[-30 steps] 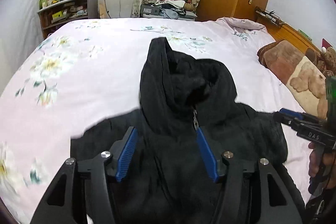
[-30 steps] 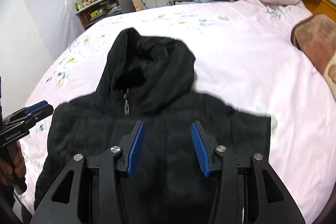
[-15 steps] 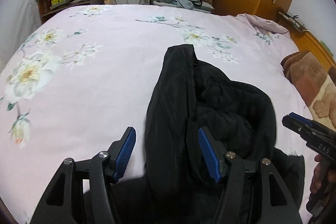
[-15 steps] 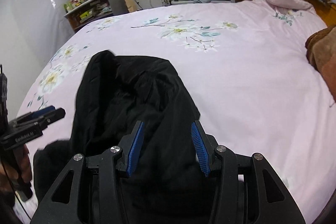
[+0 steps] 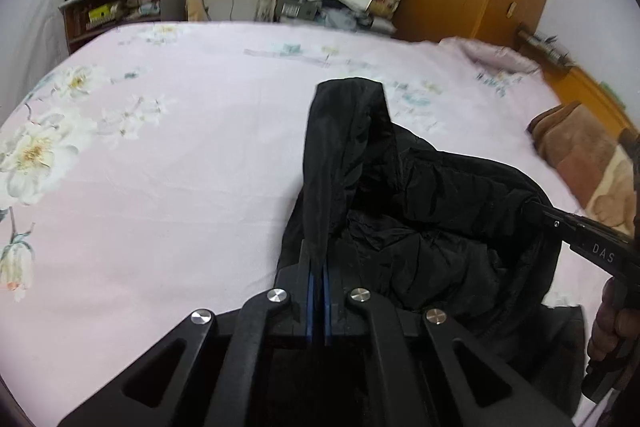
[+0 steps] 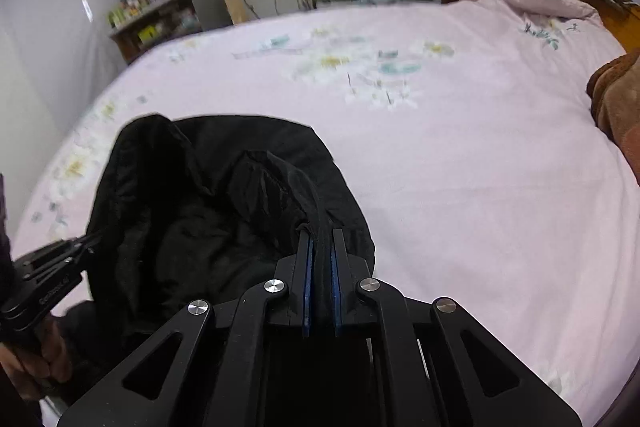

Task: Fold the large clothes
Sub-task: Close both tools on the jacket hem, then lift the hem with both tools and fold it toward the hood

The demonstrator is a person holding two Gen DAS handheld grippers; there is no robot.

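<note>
Left gripper (image 5: 319,277) fingers clamped on black jacket (image 5: 416,211) hood edge; right gripper (image 6: 320,267) fingers clamped on opposite hood edge. Jacket bunched, glossy, spilling ahead of fingers onto pink floral bed (image 5: 180,167). Half second ago both sets of fingers apart, above jacket.

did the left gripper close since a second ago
Yes. The left gripper has shut on the black jacket's hood edge, over the pink bedsheet.

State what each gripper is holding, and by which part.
Both hold the black hooded jacket. The left gripper pinches the left edge of the hood opening; the right gripper pinches the opposite edge. Both jaws are closed on fabric.
</note>
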